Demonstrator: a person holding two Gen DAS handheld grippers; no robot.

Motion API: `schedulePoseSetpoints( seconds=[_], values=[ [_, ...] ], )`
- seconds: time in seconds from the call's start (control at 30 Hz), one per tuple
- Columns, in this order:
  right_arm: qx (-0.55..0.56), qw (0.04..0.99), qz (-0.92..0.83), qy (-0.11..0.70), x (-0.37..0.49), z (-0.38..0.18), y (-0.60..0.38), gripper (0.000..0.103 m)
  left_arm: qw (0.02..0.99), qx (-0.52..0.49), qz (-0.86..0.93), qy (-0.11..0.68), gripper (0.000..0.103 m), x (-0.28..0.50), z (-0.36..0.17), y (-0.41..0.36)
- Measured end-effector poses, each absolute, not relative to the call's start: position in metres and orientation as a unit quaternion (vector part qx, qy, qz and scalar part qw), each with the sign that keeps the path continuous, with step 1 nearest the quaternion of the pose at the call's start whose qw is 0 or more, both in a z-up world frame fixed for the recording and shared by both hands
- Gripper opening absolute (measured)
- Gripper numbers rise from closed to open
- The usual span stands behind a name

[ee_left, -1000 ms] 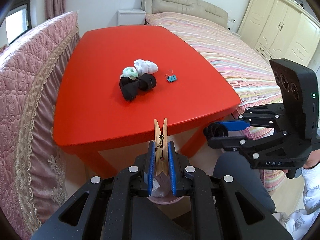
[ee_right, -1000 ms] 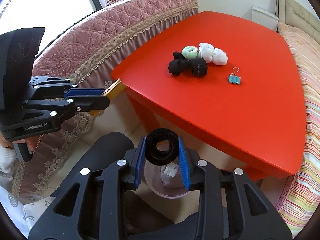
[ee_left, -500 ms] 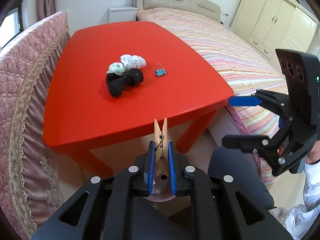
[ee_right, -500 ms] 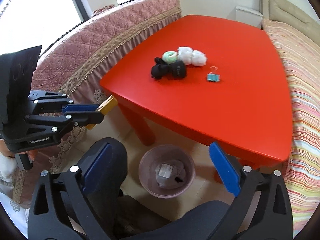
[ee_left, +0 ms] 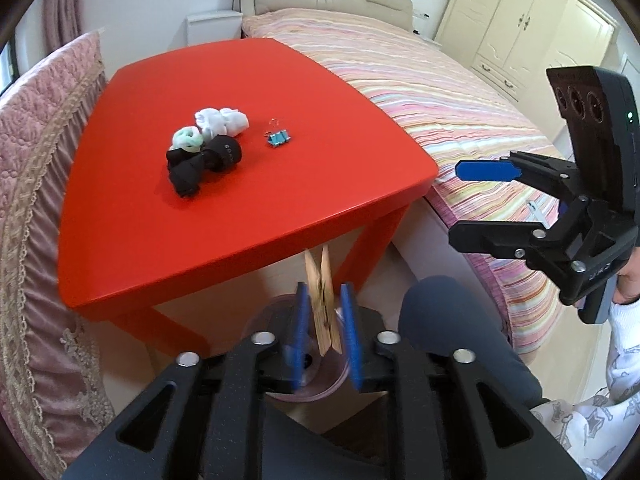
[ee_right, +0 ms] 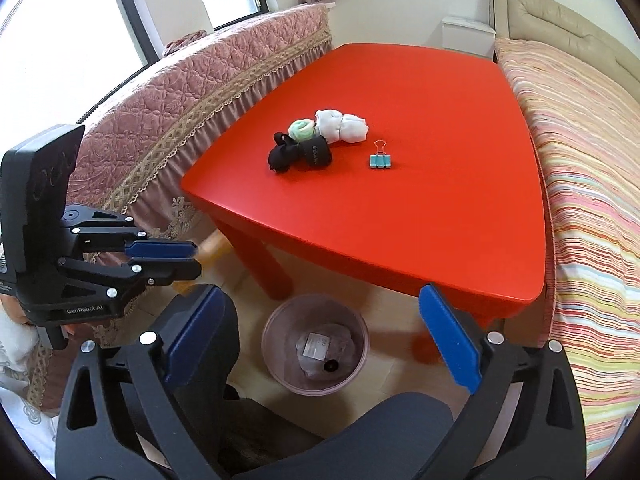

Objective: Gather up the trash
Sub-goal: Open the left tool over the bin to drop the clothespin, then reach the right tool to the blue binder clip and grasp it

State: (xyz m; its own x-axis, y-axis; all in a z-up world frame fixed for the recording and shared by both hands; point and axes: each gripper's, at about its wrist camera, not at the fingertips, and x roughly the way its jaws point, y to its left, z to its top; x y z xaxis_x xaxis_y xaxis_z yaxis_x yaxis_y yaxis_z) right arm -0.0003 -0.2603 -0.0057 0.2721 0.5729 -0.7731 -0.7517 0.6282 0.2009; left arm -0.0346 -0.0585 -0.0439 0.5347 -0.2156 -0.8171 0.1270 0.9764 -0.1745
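My left gripper (ee_left: 325, 296) hangs over the pink waste bin (ee_right: 276, 328) on the floor, and its jaws are opening. A wooden clothespin (ee_left: 322, 308) stands upright between the blue pads, with a gap on each side. My right gripper (ee_right: 320, 296) is wide open with nothing in it, just above the same bin. In the bin lie a black ring (ee_right: 331, 366) and crumpled paper. On the red table (ee_left: 280, 200) sit a black sock bundle (ee_left: 200, 160), a white bundle (ee_left: 222, 122), a pale green roll (ee_left: 187, 140) and a blue binder clip (ee_left: 277, 138).
A pink quilted sofa (ee_right: 180, 112) runs along the table's left side. A bed with a striped cover (ee_left: 440, 92) lies on the right. A person's dark-trousered knee (ee_left: 448, 320) is beside the bin. The red table leg (ee_right: 260, 264) stands just behind the bin.
The right jaws opened wide and the black ring dropped into the bin. The left pads have now parted from the clothespin they were gripping. Both grippers shifted a little over the bin.
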Motion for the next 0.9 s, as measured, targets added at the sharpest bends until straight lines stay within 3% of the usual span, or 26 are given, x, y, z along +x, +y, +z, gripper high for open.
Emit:
schedulePoseSetpoints(
  seconds=[0.1,0.17,0.27,0.9],
  values=[
    [-0.102,0.791,0.42,0.434,-0.001,-0.006,-0.26,0.098,0.878,-0.058,-0.095,0.465,0.078,-0.036,-0.045,-0.054],
    [-0.101,0.791,0.419,0.434,-0.001,-0.006,-0.26,0.098,0.882,-0.058,-0.086,0.46,0.089,-0.037,-0.045,-0.052],
    [-0.101,0.791,0.419,0.434,-0.002,-0.007,-0.259,0.099,0.883,-0.062,-0.074,0.459,0.095,-0.037,-0.045,-0.048],
    [-0.097,0.797,0.414,0.43,0.014,-0.001,-0.248,0.1,0.898,-0.05,-0.035,0.435,0.095,-0.033,-0.037,-0.035]
  ],
)
